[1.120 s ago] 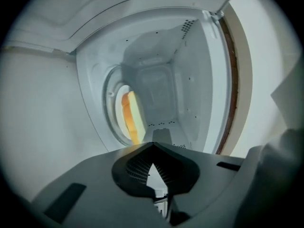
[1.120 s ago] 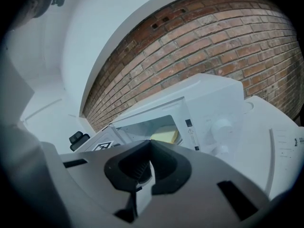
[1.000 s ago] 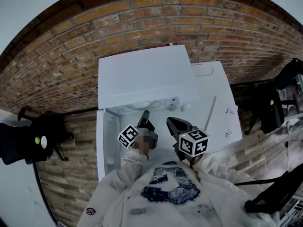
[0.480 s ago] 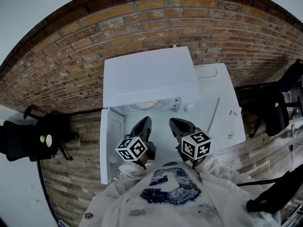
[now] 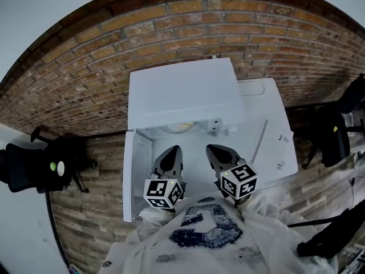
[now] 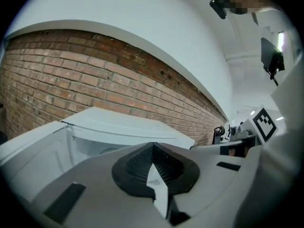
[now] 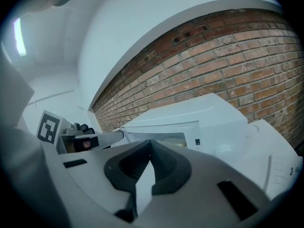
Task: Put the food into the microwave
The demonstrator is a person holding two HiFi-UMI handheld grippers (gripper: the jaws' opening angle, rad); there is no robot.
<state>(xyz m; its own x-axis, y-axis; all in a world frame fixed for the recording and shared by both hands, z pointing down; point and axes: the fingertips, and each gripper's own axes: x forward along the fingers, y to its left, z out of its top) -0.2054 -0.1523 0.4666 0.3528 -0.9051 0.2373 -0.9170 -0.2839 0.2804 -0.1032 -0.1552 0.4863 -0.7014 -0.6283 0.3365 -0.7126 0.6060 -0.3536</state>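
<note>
The white microwave [image 5: 182,96] stands against the brick wall with its door [image 5: 136,173] swung open to the left. Something pale yellow and round [image 5: 182,127] lies inside the cavity; I cannot tell whether it is food or a plate. My left gripper [image 5: 171,154] and right gripper [image 5: 217,152] hang side by side just in front of the opening, outside it. In the left gripper view the left gripper [image 6: 153,145] is shut on nothing, facing the microwave [image 6: 123,127]. The right gripper [image 7: 151,141] is likewise shut and empty, with the cavity's yellowish inside [image 7: 168,139] beyond it.
The microwave sits on a white top [image 5: 274,141] that reaches out to the right. A brick wall [image 5: 171,27] runs behind it. Black chairs stand at the far left [image 5: 34,167] and far right [image 5: 333,136]. The person's white sweatshirt [image 5: 205,238] fills the bottom.
Both grippers have drawn back from the microwave opening toward the person, the left one farther. The door stays open.
</note>
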